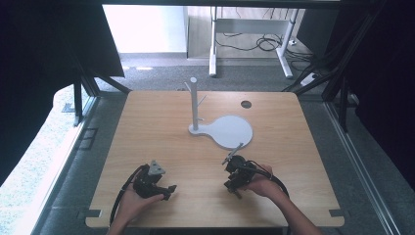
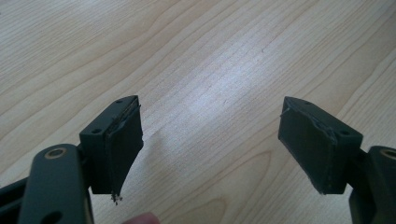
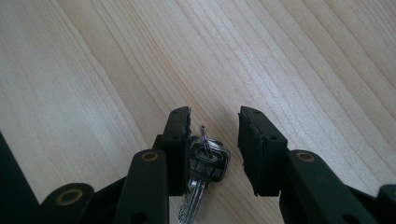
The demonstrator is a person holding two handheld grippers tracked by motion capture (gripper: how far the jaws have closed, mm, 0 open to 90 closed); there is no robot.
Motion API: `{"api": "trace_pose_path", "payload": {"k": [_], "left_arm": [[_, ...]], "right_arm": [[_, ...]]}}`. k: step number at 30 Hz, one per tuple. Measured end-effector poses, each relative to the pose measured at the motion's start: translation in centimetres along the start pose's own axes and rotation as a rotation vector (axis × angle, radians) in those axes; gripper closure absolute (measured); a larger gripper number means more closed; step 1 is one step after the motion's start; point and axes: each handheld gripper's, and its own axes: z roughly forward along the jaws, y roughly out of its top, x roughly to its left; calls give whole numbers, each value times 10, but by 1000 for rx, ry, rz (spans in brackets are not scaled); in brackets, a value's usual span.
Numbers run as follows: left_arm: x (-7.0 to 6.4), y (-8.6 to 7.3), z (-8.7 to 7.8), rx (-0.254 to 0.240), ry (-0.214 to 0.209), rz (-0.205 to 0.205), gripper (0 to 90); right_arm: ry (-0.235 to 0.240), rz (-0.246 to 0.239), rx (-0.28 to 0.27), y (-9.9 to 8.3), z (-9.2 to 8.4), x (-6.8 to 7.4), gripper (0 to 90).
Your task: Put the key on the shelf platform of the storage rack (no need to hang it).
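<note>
The desk point(image 1: 161, 122) is a pale wood-grain top with rounded corners and a small dark round hole point(image 1: 246, 104) near its far right. It stands on grey carpet, with black curtains to both sides and a white-legged table point(image 1: 249, 34) with loose cables beyond the far edge. Near the middle sits a white stand point(image 1: 222, 129): a flat, smooth round base with a thin upright post carrying short pegs.

At the near left, the left gripper point(image 1: 169, 191) lies low over bare wood, its 2 black jaws spread wide with nothing between them; the rubbery pads point(image 2: 123, 149) look worn and frayed at the edges.

At the near right, the right gripper point(image 1: 234, 188) points down at the desk. Its jaws are partly drawn in around a silver metal key point(image 3: 205, 163), which lies flat on the desk just beside one jaw, a thin wire ring through its head. A gap remains to the other jaw, so the key is not pinched.
</note>
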Motion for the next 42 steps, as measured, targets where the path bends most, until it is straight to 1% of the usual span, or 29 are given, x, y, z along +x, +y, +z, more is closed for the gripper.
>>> {"api": "trace_pose_path", "payload": {"k": [4, 5, 8, 11, 14, 19, 22, 24, 26, 29, 32, 35, 37, 38, 40, 41, 42], "left_arm": [[0, 0, 0, 1, 1, -2, 222], [0, 0, 0, 1, 1, -5, 221], [0, 0, 0, 2, 2, -5, 221], [0, -1, 1, 4, 1, -5, 221], [0, -1, 1, 4, 1, -5, 221], [1, -1, 0, 1, 3, -6, 221], [1, -1, 0, 3, 3, -6, 221], [0, 0, 1, 6, 1, -4, 221], [0, 0, 1, 6, 2, 1, 221], [0, 0, 1, 7, 0, 5, 221], [0, 0, 0, 4, 1, 1, 221], [0, 0, 0, 4, 2, 1, 221], [0, 0, 1, 1, 2, -1, 221], [0, 0, 1, 0, 3, 0, 221], [0, 0, 0, -1, 3, -1, 221], [0, 0, 0, -2, 3, -2, 221], [0, 0, 0, -3, 5, -2, 221]], "right_arm": [[-4, 4, 10, 1, 3, 0, 671], [1, 10, 24, 2, 5, 0, 683], [3, 11, 40, 2, 7, 0, 701], [6, 21, 42, 2, 8, -2, 723], [-5, 32, 43, 2, 7, -4, 740], [-4, 34, 50, 1, 6, -5, 753], [1, 43, 53, 0, 6, -6, 777], [20, 45, 61, 0, 6, -6, 819], [24, 53, 68, 1, 6, -5, 830], [33, 47, 79, 1, 6, -5, 880], [28, 44, 86, 1, 5, -6, 884], [39, 36, 99, 1, 5, -7, 889], [36, 28, 101, 2, 2, -7, 891], [28, 19, 95, 3, -3, -7, 891], [24, 23, 90, 4, -9, -7, 892], [24, 23, 90, 4, -9, -7, 892], [23, 15, 82, 5, -12, -8, 893]]}}
